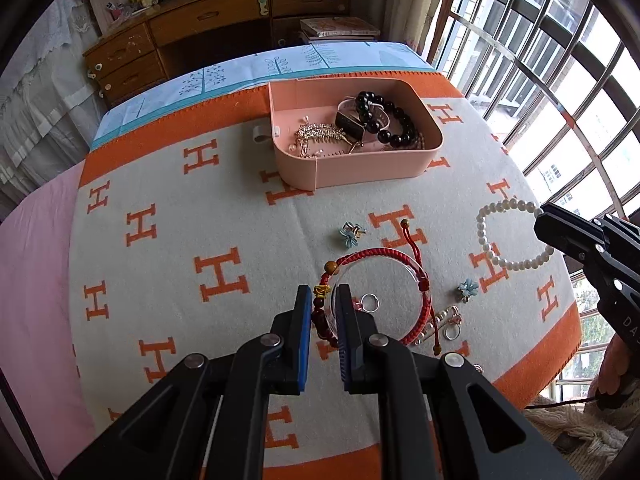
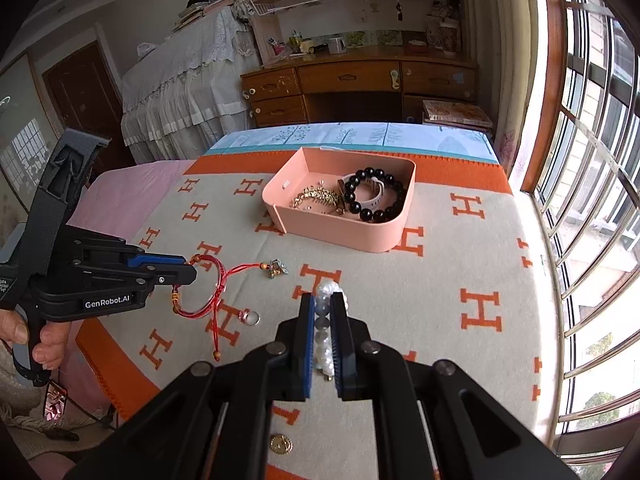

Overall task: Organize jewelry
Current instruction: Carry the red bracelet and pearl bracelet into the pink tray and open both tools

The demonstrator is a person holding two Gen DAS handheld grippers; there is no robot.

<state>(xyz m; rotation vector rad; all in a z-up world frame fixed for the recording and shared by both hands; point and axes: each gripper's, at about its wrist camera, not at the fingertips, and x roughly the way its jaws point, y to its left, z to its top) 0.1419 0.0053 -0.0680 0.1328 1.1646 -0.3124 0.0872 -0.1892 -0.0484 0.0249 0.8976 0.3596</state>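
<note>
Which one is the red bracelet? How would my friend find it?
Start at the pink box on the orange and cream blanket, then come toward the two claws. The red bracelet lies on the blanket, and the left claw is closed on it. It is a braided cord with brown beads, not the white pearl bracelet in the right claw.

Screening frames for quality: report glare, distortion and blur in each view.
Left wrist view: window blown out white, strong fisheye bending of its bars, red cord bracelet sharp. Right wrist view: window overexposed, glare on blanket beside it, pearl bracelet between the jaws slightly soft.
</note>
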